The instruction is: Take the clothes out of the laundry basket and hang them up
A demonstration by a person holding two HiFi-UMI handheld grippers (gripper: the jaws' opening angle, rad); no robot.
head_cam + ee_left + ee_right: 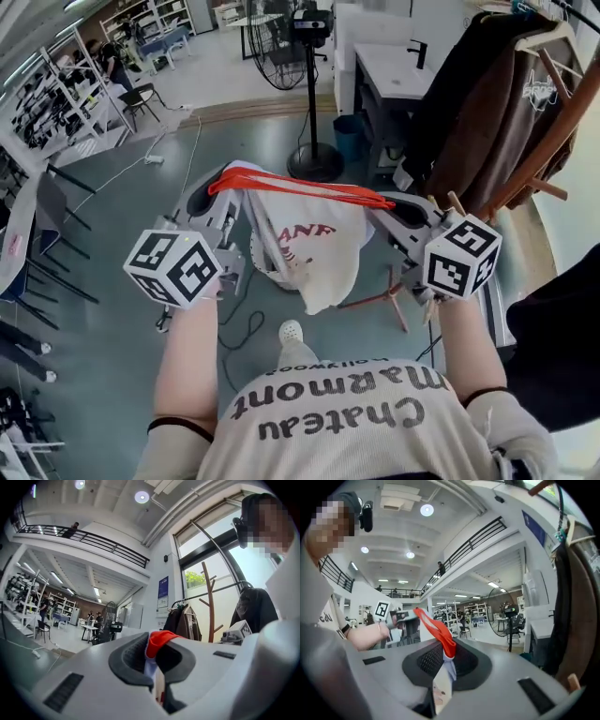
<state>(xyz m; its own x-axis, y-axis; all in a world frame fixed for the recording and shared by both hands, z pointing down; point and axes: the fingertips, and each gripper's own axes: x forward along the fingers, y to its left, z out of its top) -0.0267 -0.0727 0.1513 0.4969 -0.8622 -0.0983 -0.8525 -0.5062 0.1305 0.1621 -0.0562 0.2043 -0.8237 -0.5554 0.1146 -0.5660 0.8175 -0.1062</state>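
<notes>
Garment (319,248), white with red lettering, hangs in the air in front of you, stretched between your two claws well above the floor (122,375). Its red edge (300,187) is pulled taut into a long line running left to right, a little lower at the right end, and the white body droops below it in a loose bag. Your left claw (218,181) is pressed together, pinching the red edge (161,638) and the white cloth under it; the left gripper view shows the left claw (154,644) with no gap. Your right claw (389,202) pinches the other end the same way, and in the right gripper view the red edge (436,627) rises out of that claw's (447,656) closed pads toward your other hand. To your right, dark coats (478,103) crowd a wooden coat stand (553,141) close beside the right claw. Ahead, open floor runs to a fan stand (314,155), a blue bin (349,136) whose contents you cannot make out, and a white worktop (394,66). A pale perforated rim (262,267), perhaps the basket, shows behind the cloth's left side, its inside hidden.
</notes>
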